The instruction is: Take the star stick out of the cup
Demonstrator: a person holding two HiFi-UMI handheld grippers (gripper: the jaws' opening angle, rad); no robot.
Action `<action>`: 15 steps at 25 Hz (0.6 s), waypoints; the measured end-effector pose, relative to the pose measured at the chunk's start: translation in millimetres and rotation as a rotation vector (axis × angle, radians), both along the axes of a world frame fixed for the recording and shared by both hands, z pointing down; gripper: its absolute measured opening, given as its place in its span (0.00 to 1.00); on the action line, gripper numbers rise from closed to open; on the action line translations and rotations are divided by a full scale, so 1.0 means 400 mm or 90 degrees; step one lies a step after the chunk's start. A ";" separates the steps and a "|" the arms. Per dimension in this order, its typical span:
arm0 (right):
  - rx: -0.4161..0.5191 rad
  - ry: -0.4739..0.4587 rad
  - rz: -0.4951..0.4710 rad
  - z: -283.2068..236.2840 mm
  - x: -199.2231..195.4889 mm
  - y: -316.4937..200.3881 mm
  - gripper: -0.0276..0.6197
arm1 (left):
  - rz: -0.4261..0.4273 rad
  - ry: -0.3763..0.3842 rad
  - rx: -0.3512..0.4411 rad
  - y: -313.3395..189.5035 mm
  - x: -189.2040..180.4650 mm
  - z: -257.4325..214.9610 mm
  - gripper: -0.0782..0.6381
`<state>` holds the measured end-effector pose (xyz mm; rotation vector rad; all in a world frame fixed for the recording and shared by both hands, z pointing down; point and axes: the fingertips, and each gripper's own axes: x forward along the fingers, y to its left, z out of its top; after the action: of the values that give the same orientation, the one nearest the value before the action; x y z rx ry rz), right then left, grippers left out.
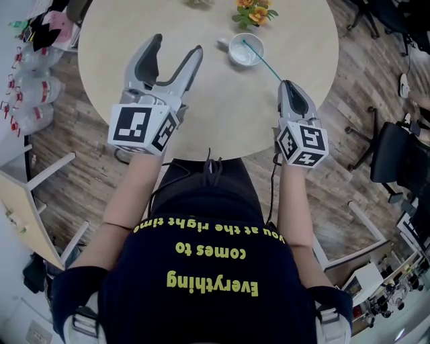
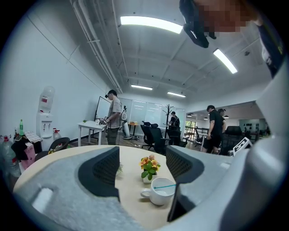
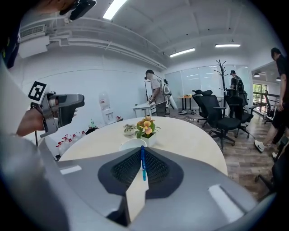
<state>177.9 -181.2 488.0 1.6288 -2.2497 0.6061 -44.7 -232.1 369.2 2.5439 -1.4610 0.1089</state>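
A white cup point(image 1: 245, 50) stands on the round table point(image 1: 134, 33), far side, right of centre. A thin teal stick point(image 1: 263, 62) leans out of it toward the lower right. My right gripper point(image 1: 287, 86) is shut on the stick's outer end; in the right gripper view the stick point(image 3: 142, 164) lies pinched between the dark pads, with the cup's rim point(image 3: 131, 144) just beyond. My left gripper point(image 1: 176, 47) hovers open over the table, left of the cup, nothing between its fingers. In the left gripper view the cup point(image 2: 158, 191) sits between the open jaws, apart from them. No star end shows.
A small pot of orange flowers point(image 1: 254, 13) stands just behind the cup, and a smaller plant point(image 3: 129, 129) beside it. The table's right edge is close to my right gripper. An office chair point(image 1: 396, 154) is on the floor at the right. People stand in the background.
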 end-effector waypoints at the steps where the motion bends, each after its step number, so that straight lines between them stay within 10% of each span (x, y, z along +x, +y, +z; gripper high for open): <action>1: 0.002 0.003 -0.001 -0.005 -0.002 0.002 0.09 | 0.000 0.001 0.002 0.003 -0.002 -0.003 0.56; 15: 0.036 0.026 -0.009 -0.082 -0.024 0.030 0.09 | -0.007 0.004 0.034 0.031 -0.034 -0.055 0.47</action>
<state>168.3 -169.1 455.2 1.6361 -2.2655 0.5049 -58.4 -219.8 347.1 2.5754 -1.4948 0.0602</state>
